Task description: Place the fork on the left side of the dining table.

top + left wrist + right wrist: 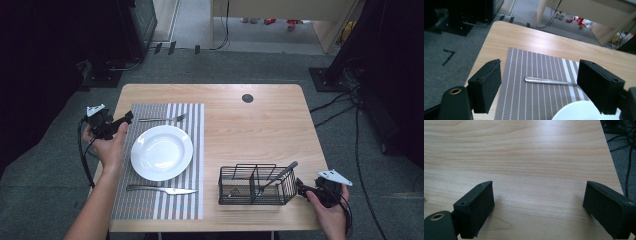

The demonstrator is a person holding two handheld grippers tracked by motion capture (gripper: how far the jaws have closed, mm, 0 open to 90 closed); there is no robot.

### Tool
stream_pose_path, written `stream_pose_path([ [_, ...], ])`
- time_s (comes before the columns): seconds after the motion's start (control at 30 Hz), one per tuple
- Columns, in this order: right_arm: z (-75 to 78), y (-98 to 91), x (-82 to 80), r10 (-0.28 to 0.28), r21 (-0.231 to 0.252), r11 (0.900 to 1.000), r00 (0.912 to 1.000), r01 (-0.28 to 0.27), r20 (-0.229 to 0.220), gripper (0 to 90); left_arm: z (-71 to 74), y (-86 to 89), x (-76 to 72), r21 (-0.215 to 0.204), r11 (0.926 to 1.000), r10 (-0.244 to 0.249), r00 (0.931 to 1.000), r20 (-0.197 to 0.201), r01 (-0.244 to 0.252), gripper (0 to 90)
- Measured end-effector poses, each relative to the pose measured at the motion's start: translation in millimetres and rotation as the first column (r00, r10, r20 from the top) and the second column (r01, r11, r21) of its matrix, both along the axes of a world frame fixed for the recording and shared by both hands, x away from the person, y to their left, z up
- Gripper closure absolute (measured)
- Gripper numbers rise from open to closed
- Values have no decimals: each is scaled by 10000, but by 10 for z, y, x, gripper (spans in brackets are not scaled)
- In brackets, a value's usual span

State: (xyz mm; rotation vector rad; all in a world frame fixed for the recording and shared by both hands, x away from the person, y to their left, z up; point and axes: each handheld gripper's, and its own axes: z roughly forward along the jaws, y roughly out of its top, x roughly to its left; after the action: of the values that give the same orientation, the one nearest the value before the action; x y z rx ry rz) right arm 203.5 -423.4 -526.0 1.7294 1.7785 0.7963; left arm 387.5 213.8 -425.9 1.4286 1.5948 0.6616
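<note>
high view, one fork, one knife, one plate, left gripper and right gripper both released, empty

No text, label, brand, number or sign is being made out anywhere in the pictures; a faint stamped mark is being shown on the handle of the fork in the left gripper view, but it is too small and blurred to be read
</note>
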Motion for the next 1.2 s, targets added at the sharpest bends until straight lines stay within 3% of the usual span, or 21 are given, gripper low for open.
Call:
stream_pose_path([
  [0.07,0,0,0,-1,-2,10000,10000,1,1,97,13,-12,-65,262,9996,-106,9998,142,102,196],
  [0.27,0,0,0,0,-3,10000,10000,0,2,97,1,-22,-262,518,9973,-543,9980,319,526,165],
  [0.43,0,0,0,0,-2,10000,10000,0,2,97,-9,-44,-409,1079,9926,-603,9976,349,562,154],
  [0.6,0,0,0,-1,-1,10000,10000,1,1,97,-30,-65,-591,1384,9883,-707,9967,405,645,154],
  [0.9,0,0,0,-1,-6,10000,10000,1,1,97,-146,-144,-943,2294,9678,-1142,9929,325,1037,154],
  [1.2,1,1,-1,-6,-8,10000,10000,6,-14,97,-286,-97,-1281,2335,9656,-1227,9922,220,1142,154],
])
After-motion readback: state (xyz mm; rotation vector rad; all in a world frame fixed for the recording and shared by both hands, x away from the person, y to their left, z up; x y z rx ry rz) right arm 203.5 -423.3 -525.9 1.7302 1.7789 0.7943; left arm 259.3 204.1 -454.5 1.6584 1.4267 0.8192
